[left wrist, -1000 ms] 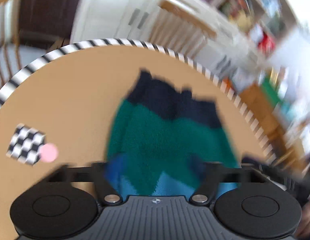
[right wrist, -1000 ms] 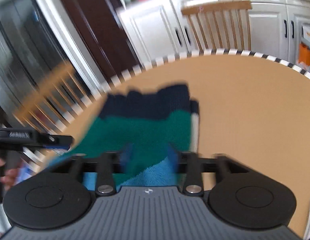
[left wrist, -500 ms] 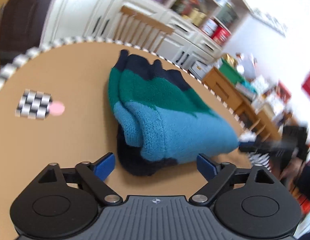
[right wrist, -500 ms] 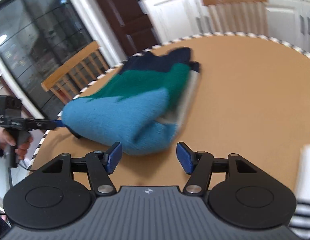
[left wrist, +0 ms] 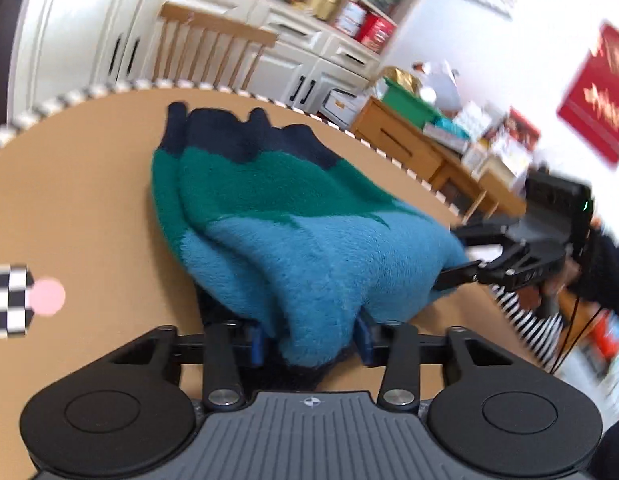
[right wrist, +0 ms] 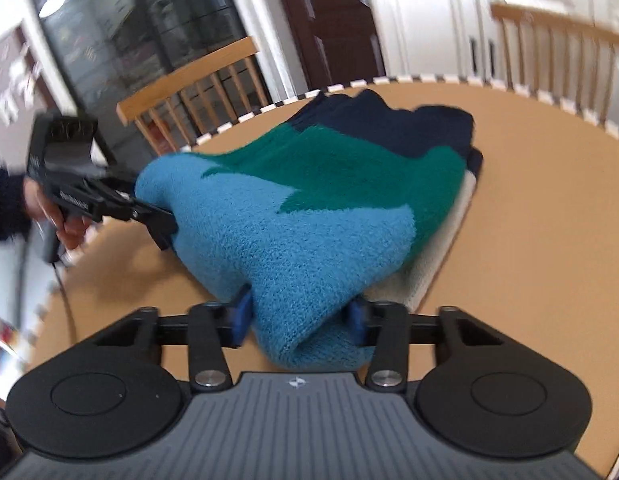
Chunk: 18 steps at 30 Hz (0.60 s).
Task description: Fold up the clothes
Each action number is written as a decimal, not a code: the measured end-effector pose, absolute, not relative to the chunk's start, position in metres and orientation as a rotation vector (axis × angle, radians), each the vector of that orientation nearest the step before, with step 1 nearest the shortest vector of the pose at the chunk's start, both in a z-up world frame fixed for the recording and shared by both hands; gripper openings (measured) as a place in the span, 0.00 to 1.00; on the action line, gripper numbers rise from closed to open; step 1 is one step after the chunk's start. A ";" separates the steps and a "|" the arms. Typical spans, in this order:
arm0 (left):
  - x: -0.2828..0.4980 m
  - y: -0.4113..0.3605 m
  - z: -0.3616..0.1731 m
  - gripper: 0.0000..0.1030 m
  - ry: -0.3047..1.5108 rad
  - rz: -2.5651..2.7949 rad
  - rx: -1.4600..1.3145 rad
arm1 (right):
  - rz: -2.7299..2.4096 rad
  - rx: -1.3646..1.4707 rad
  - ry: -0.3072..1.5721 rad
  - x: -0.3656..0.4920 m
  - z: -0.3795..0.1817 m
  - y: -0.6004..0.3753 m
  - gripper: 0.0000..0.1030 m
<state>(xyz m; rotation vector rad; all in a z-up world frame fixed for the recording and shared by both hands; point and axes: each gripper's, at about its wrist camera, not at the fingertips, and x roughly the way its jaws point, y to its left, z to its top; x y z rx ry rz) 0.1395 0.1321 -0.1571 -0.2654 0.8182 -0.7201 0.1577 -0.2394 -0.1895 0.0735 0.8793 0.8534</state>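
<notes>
Sweater [left wrist: 293, 240] lies bunched and partly folded on the table [left wrist: 81, 184]; judging by that, a final fold remains. The left gripper [left wrist: 311, 340] and right gripper [right wrist: 299, 318] each pinch a near blue corner.

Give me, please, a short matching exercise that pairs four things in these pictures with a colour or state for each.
Things:
1. sweater's near end
2. sweater's far end
3. sticker on the table
4. left gripper

Colour or state:
A. navy
B. pink
C. closed on fabric
D. light blue

Pairs: 1-D, 2-A, 3-B, 4-C
</notes>
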 end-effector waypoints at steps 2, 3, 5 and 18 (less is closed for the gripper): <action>0.137 0.138 -0.144 0.27 0.808 -0.737 -0.297 | 0.850 0.202 0.923 0.163 -0.179 -0.249 0.31; 0.134 0.141 -0.137 0.25 0.798 -0.748 -0.308 | 0.851 0.247 0.924 0.163 -0.171 -0.253 0.30; 0.132 0.146 -0.126 0.24 0.799 -0.787 -0.344 | 0.875 0.303 0.915 0.157 -0.158 -0.261 0.29; 0.081 0.156 -0.183 0.34 1.195 -0.705 -0.571 | 0.733 0.659 1.247 0.086 -0.222 -0.284 0.32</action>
